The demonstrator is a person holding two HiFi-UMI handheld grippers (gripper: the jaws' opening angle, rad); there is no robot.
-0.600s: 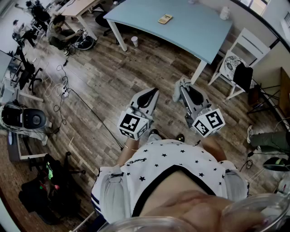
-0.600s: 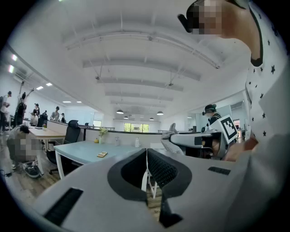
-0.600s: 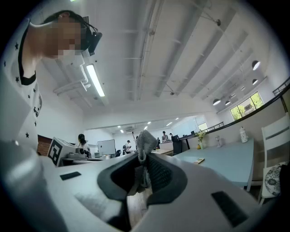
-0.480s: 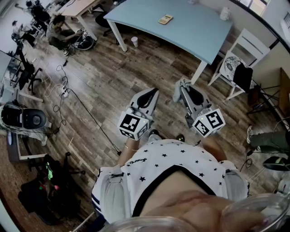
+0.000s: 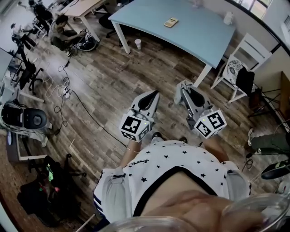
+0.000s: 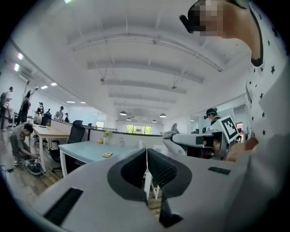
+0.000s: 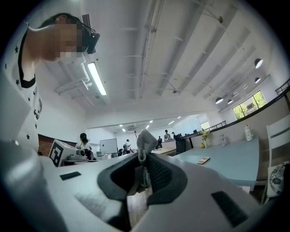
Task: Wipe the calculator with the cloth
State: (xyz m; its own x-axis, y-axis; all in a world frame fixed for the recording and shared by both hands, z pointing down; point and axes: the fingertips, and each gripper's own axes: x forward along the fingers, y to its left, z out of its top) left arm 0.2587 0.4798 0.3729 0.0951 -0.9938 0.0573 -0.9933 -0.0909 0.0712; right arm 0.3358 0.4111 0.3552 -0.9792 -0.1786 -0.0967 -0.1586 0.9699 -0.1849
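Note:
A small yellow calculator lies on the light-blue table far ahead; it also shows as a small flat thing in both gripper views. My right gripper is shut on a grey cloth, which sticks out past its tips. My left gripper is shut with nothing in it, its jaws pressed together. Both are held over the wooden floor, well short of the table.
A white cup stands on the floor by a table leg. A white chair sits right of the table. A bottle stands on the table's far side. Cables and equipment lie on the left; people work at far desks.
The view has shifted slightly toward the table, which now sits a little higher and to the right. Both grippers keep the same pose.

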